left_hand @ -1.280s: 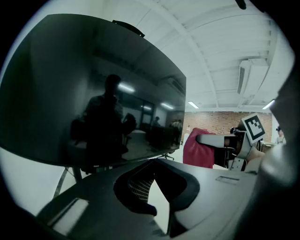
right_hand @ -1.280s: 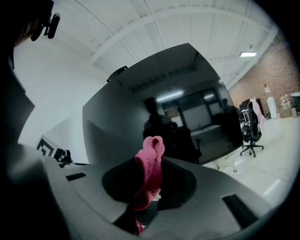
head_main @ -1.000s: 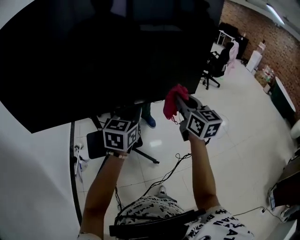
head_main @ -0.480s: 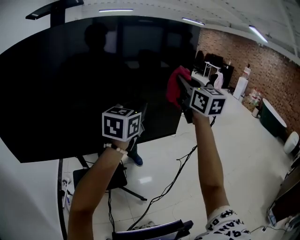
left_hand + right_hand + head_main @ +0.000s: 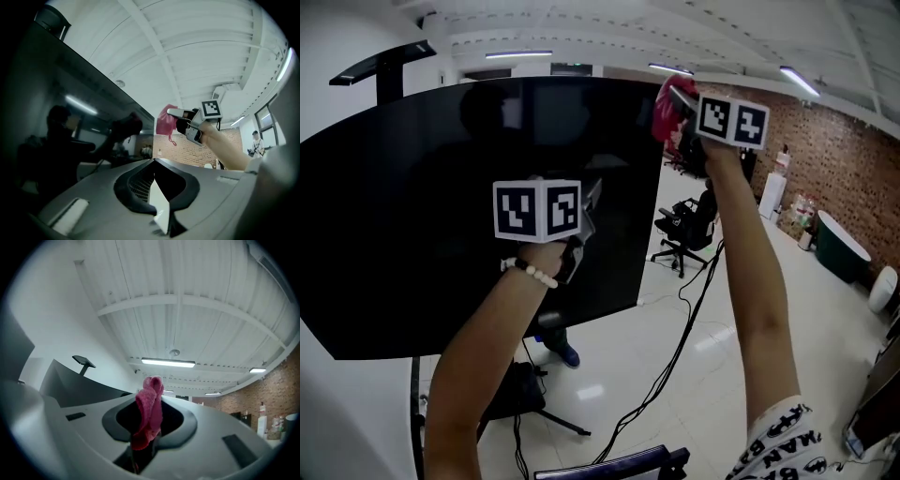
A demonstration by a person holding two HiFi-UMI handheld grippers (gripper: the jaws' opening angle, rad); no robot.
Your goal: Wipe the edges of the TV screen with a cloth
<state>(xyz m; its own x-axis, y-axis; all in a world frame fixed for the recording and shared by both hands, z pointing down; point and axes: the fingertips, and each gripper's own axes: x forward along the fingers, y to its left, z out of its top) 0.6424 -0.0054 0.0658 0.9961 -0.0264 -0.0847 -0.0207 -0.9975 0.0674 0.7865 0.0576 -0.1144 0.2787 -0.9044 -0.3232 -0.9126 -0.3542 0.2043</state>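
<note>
Right gripper (image 5: 673,96): clamped on the pink cloth (image 5: 662,107), top centre of the head view, at the TV screen (image 5: 441,216)'s upper right corner; contact unclear.
Left gripper (image 5: 584,208): jaws together, empty, mid-frame.
Risk: dragging could tug the cloth free, or a bare jaw could scrape the panel.

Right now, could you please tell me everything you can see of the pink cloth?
The pink cloth is a small, fuzzy, towel-like rag, bunched into a crumpled fold. The right gripper has its jaws shut on it, with one end sticking out beyond them and a thin loop dangling. It is held high by the top right corner of the dark TV screen; whether it touches the screen cannot be told.
</note>
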